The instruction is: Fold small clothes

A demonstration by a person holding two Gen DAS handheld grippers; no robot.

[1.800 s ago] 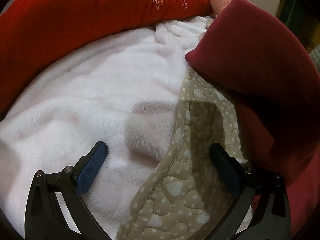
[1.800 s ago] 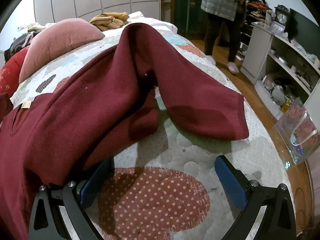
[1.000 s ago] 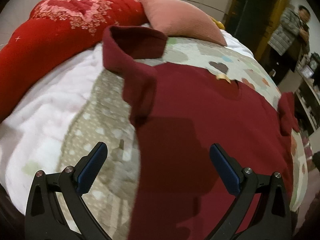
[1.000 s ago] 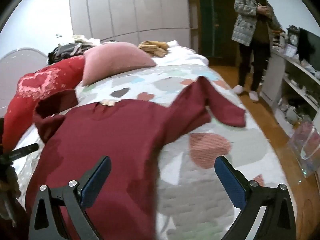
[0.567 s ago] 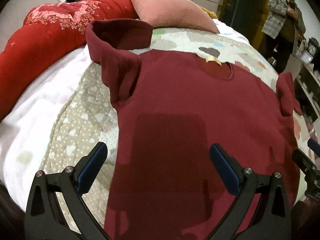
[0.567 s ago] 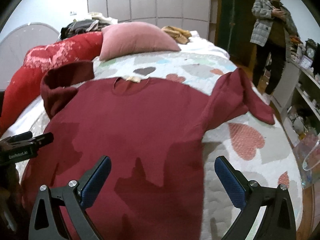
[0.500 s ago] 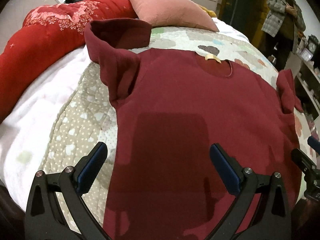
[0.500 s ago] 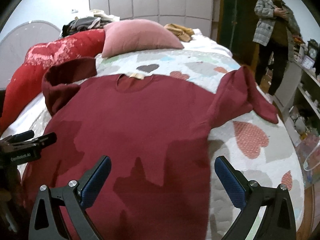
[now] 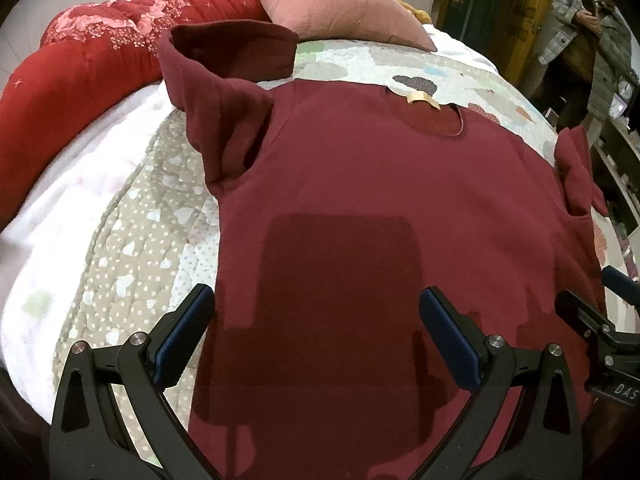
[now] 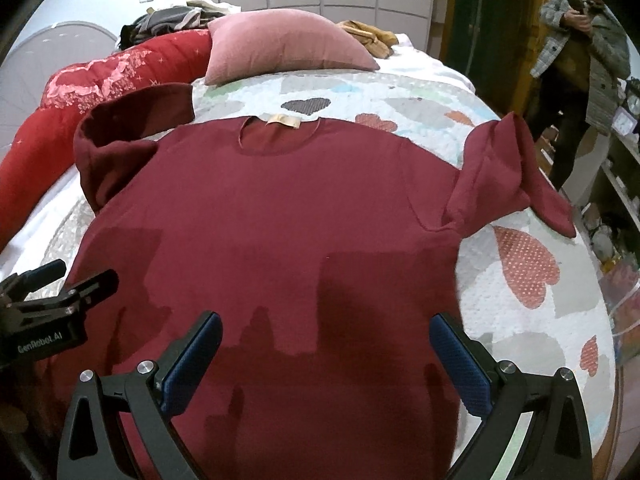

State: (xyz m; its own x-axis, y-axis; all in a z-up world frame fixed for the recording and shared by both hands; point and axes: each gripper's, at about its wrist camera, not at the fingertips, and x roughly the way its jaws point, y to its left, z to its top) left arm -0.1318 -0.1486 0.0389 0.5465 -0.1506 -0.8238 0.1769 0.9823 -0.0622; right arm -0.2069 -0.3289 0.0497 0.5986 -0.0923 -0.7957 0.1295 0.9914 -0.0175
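A dark red sweater (image 9: 380, 184) (image 10: 288, 216) lies flat on the bed with its neck and tan label (image 10: 284, 121) at the far end. Its left sleeve (image 9: 216, 80) (image 10: 120, 144) is bunched and folded back, and its right sleeve (image 10: 508, 176) (image 9: 576, 176) is crumpled at the side. My left gripper (image 9: 316, 336) hovers open above the sweater's lower left part and appears at the left edge of the right wrist view (image 10: 60, 288). Over the hem area, my right gripper (image 10: 326, 356) is open and holds nothing.
The sweater rests on a heart-print quilt (image 10: 520, 272) over a white fleece blanket (image 9: 60, 216). A red bolster (image 9: 72, 68) and a pink pillow (image 10: 280, 48) lie at the head. A person (image 10: 576, 64) stands by shelves (image 10: 616, 200) on the right.
Both grippers pulled back from the sleeves to the hem end, so the whole sweater now shows spread flat. In the last half second both views crept slightly closer.
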